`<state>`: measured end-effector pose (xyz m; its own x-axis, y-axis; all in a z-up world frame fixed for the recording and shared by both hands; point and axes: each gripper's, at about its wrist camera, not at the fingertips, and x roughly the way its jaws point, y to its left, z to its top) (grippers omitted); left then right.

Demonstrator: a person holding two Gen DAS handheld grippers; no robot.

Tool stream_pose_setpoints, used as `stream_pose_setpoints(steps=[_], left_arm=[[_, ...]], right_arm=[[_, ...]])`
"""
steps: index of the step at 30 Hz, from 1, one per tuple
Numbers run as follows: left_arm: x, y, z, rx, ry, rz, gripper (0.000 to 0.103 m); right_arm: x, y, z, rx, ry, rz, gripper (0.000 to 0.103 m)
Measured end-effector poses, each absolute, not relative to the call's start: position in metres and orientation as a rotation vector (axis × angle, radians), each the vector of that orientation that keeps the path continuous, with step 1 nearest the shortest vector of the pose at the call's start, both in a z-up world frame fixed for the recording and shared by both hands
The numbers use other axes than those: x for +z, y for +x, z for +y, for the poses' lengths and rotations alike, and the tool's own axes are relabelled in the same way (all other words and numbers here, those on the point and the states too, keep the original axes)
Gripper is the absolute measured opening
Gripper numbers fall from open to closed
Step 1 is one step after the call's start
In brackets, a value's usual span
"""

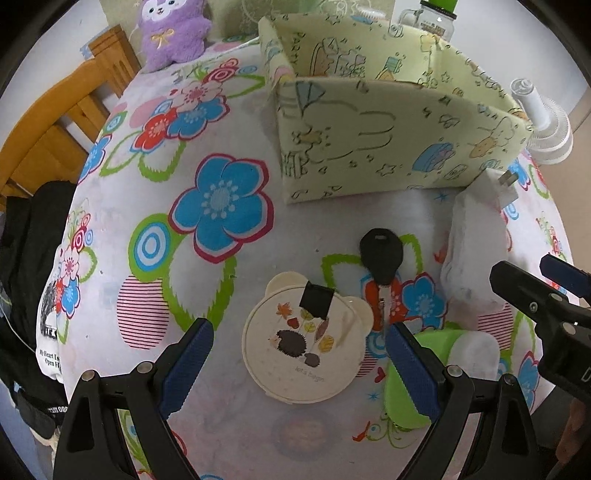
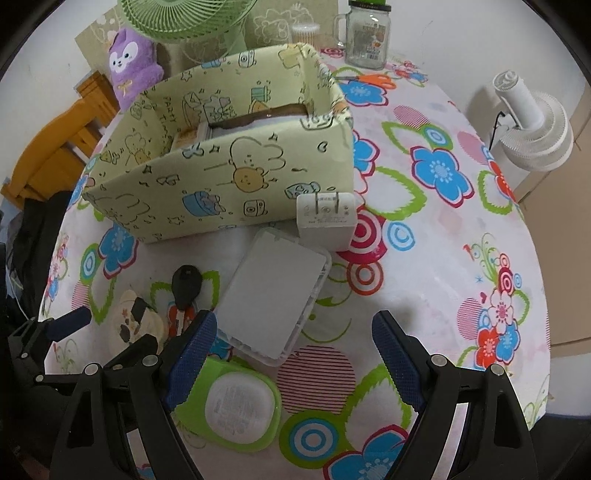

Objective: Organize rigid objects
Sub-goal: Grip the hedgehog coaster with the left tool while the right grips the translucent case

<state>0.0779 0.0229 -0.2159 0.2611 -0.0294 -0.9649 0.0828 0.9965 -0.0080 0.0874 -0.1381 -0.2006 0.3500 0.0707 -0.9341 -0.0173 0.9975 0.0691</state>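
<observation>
My left gripper (image 1: 299, 369) hangs open over a round cream tin (image 1: 301, 354) with bear ears and a hedgehog picture; its pads stand clear of the tin on both sides. A small black square (image 1: 317, 301) lies on the tin. A black key (image 1: 380, 254) lies just beyond it. My right gripper (image 2: 295, 358) is open above a flat white case (image 2: 273, 291), with a green-rimmed white item (image 2: 236, 406) under its left finger. A white plug charger (image 2: 325, 218) leans on the pale green patterned box (image 2: 221, 166), which holds some flat items.
The floral-cloth table (image 2: 443, 240) drops off at right. A white fan (image 2: 535, 125), glass mug jar (image 2: 367, 40), orange scissors (image 2: 373, 79), green fan (image 2: 184, 18) and purple plush (image 2: 129, 70) ring the back. A wooden chair (image 1: 55, 122) and dark clothing (image 1: 29, 258) are at left.
</observation>
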Motion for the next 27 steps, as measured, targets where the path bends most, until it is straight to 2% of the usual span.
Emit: stream_pose_setpoints(steps=[19,22,24,27], left_arm=[[-0.243,0.071,0.024,-0.085,0.061,1.336,0.094],[-0.241,0.069,0.024,-0.093,0.062,1.322,0.086],[-0.237,0.069,0.022,-0.102,0.064,1.317,0.078],[-0.235,0.071,0.019,-0.100,0.063,1.323,0.077]], right_arm=[[-0.225,0.103,-0.123,0.074,0.042,1.249,0.088],[-0.225,0.106,-0.120,0.075,0.036,1.254,0.088],[-0.228,0.109,-0.119,0.075,0.033,1.260,0.088],[-0.231,0.111,-0.116,0.075,0.037,1.269,0.088]])
